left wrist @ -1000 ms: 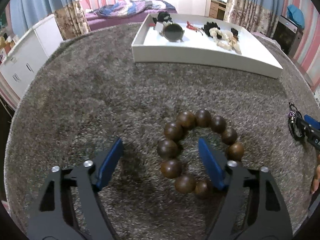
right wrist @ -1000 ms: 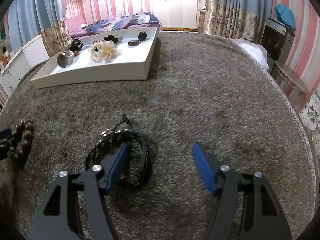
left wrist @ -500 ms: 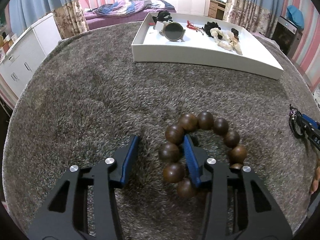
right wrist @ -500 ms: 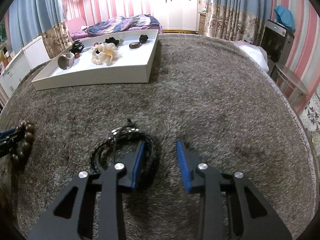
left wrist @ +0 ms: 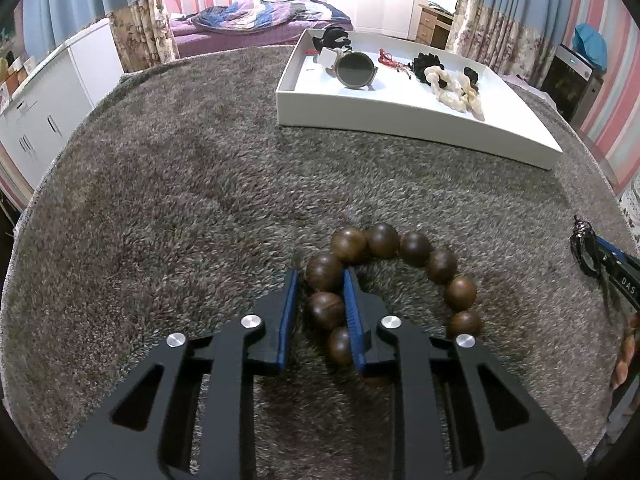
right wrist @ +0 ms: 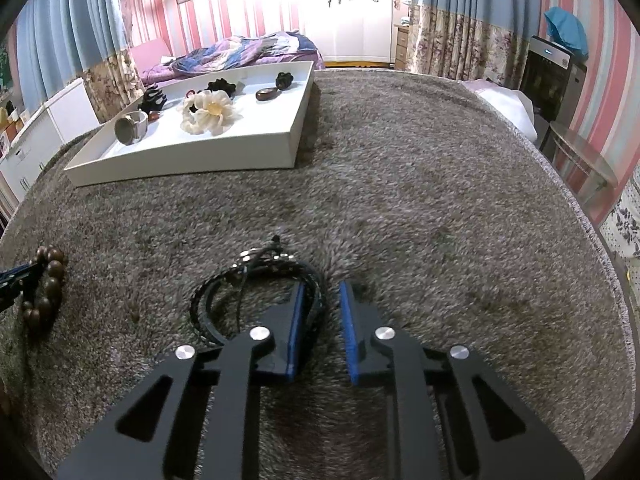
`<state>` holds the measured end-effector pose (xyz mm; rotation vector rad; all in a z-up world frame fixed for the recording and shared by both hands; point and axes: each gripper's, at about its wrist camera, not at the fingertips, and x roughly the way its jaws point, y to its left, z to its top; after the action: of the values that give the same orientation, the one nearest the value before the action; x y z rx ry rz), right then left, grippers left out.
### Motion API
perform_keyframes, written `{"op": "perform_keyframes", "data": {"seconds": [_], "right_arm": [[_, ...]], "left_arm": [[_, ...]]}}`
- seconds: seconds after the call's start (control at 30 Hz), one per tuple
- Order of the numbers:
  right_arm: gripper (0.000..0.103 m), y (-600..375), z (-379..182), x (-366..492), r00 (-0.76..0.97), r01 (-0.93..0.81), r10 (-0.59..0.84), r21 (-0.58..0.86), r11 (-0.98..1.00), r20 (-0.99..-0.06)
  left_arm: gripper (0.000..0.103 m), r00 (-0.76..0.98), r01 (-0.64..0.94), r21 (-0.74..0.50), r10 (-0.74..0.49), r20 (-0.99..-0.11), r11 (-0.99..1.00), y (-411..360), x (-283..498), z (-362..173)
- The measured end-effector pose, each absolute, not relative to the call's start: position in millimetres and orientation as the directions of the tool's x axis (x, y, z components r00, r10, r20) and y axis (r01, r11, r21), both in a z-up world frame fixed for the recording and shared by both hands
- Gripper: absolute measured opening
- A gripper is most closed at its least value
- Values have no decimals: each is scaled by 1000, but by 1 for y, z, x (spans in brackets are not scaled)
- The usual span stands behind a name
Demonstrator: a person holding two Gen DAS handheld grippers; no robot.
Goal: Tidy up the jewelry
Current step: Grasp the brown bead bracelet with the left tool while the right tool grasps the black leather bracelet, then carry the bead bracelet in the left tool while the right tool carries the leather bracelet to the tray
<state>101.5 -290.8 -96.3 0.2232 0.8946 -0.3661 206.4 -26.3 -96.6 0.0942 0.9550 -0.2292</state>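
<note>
Grey shaggy carpet (left wrist: 200,184) covers the whole work surface, and the long white rectangular tray (left wrist: 400,116) lying on it serves as the landmark. Well on the near side of the tray, the bracelet of large round brown wooden beads (left wrist: 400,252) lies flat on the pile. The left gripper (left wrist: 320,280), black with blue pads, has just been closing; its jaws now stand narrow with the bracelet's left run of beads between them, the right pad inside the loop against the beads and the left pad just outside them.

Further along the tray's near side, the coiled black cord bracelet with small metal fittings (right wrist: 256,276) rests on the carpet. The right gripper (right wrist: 320,296) has also just been closing: its left pad sits inside the coil touching the strands, while its right pad stands a little clear of them, so the cord is between the jaws but not pinched.

Inside the tray lie a round-faced wristwatch with a pale strap (right wrist: 130,128), a cream fabric scrunchie (right wrist: 208,112), two black scrunchies (right wrist: 222,86), a dark claw clip (right wrist: 154,98), a brown oval stone (right wrist: 266,94) and a thin red cord (left wrist: 388,58).

Nothing lies on the open carpet between either bracelet and the tray's near wall.
</note>
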Motion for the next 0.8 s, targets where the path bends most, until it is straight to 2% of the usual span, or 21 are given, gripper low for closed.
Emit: {"op": "perform_keyframes", "data": {"seconds": [0.1,0.33,0.8], "right_arm": [[11,-292,-96,101,571,403,-217,40,914,-792],[9,-293,-94,103,574,400,-204,55,915,-793],[5,-285,-72,112,615,361,-164,90,928,-771]], "left_arm": [[18,573,229,-23,-154,-805,973,-24,205,-92],[18,590,197,-56,-164,-791,979,-14,206,-85],[18,625,246,-58,-204,-753,968,-24,193,-57]]}}
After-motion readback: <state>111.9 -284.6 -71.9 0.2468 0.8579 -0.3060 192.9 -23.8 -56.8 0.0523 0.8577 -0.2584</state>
